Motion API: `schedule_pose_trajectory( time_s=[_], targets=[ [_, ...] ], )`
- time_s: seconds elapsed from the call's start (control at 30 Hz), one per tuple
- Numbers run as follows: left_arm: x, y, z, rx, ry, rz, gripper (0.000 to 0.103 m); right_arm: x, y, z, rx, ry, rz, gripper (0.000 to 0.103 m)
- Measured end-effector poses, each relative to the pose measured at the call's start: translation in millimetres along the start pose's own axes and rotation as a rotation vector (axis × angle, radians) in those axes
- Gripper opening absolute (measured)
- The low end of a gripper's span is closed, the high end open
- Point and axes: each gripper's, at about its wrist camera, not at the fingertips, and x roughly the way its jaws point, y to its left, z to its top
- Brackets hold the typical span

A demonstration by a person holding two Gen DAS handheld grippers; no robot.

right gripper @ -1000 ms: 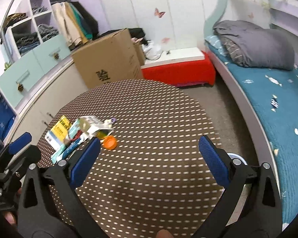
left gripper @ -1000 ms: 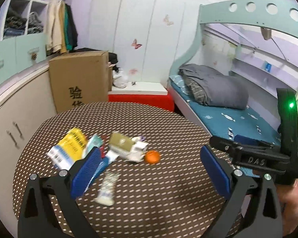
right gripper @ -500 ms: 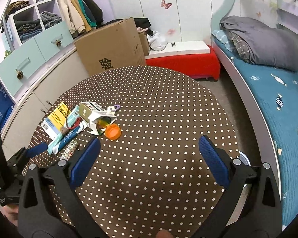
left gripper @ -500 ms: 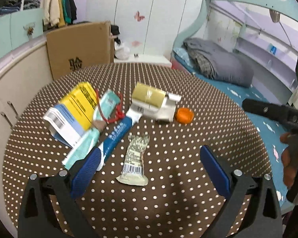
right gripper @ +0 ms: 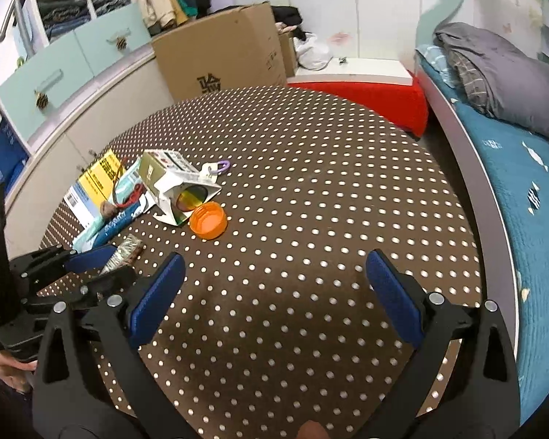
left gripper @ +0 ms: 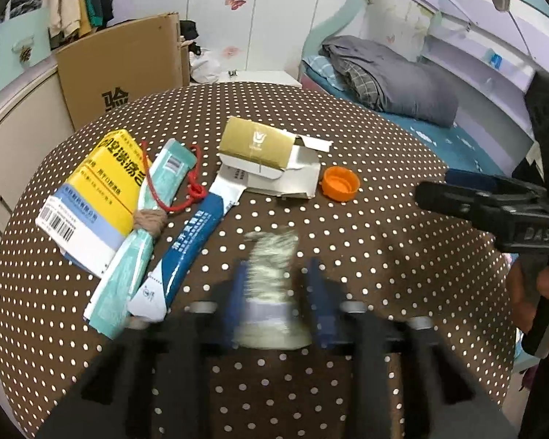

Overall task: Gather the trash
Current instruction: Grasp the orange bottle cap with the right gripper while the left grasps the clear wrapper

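We see the small pale crinkled plastic wrapper point(left gripper: 271, 278) lying on the round brown polka-dot tablecloth point(left gripper: 366, 274), near its front edge, between the blue pads of our left gripper point(left gripper: 274, 292). Its jaws have just been closing around the wrapper; blur keeps us from telling whether the pads press it. Our right gripper point(right gripper: 274, 292) hangs over bare cloth, jaws spread wide, holding nothing. Beyond the wrapper lie a blue-and-white tube point(left gripper: 190, 245), a yellow-and-blue box point(left gripper: 95, 197), a gold-and-white opened carton point(left gripper: 271, 157) and an orange bottle cap point(left gripper: 340, 183).
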Motion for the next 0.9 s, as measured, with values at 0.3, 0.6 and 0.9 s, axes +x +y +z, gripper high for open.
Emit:
schedule_pose_trajectory(
  time_s=[0.3, 0.6, 0.9],
  targets=[
    [-1, -9, -3, -0.002, 0.0, -0.037, 0.019, 37, 39, 11, -0.158, 0.041, 0.002, 0.085],
    [-1, -13, -4, 0.004, -0.001, -0.001, 0.02, 53, 63, 16, -0.247, 0.053, -0.036, 0.03],
    [-4, -15, -5, -0.001, -0.012, -0.025, 0.017, 22, 41, -2, -0.166, 0.026, 0.023, 0.029]
  ],
)
